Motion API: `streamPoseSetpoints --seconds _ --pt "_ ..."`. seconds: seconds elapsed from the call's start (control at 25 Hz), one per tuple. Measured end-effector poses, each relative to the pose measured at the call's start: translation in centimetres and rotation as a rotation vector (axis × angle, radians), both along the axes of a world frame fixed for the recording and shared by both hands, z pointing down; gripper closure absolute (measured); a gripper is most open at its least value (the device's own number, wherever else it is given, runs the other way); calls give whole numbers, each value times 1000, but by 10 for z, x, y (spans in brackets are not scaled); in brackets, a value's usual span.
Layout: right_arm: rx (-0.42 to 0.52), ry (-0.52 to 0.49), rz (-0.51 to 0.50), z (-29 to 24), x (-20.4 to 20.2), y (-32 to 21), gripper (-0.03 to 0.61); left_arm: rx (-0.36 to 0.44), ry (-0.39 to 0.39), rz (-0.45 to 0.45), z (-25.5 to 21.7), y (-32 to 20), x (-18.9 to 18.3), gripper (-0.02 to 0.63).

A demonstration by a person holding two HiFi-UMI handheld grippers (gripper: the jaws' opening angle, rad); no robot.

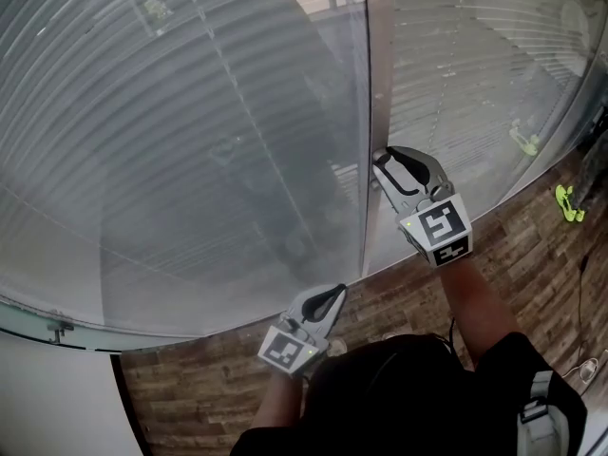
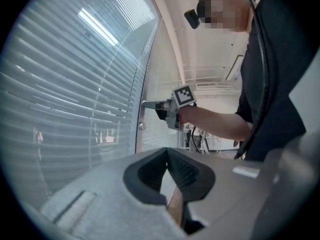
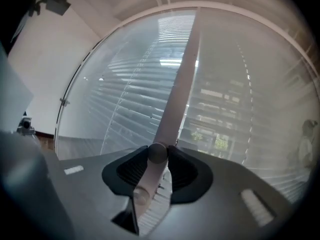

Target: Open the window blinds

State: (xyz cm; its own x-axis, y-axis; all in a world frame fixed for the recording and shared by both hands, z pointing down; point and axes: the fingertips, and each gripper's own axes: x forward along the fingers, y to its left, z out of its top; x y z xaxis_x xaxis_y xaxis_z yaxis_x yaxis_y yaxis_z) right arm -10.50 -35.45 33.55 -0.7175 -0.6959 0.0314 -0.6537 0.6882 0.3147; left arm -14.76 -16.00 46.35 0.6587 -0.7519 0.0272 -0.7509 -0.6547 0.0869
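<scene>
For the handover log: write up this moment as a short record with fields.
Blinds: lowered, slats across both panes
Right tool: shut on the knob on the window frame
Left tool: shut, nothing between its jaws
Floor: wood planks
Task state: blinds not yet open

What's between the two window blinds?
A pale frame post with a round knob, clamped by the right gripper; the right gripper view shows it.
</scene>
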Motion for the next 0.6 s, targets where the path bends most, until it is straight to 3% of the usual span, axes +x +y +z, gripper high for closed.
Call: streamPoseSetpoints --seconds 0.36,0.6 --pt "-253 -362 -30 1 9 -5 446 -10 -1 11 3 1 -1 609" --pt "-305 -456 -32 -1 10 -5 445 -15 0 18 4 2 0 609"
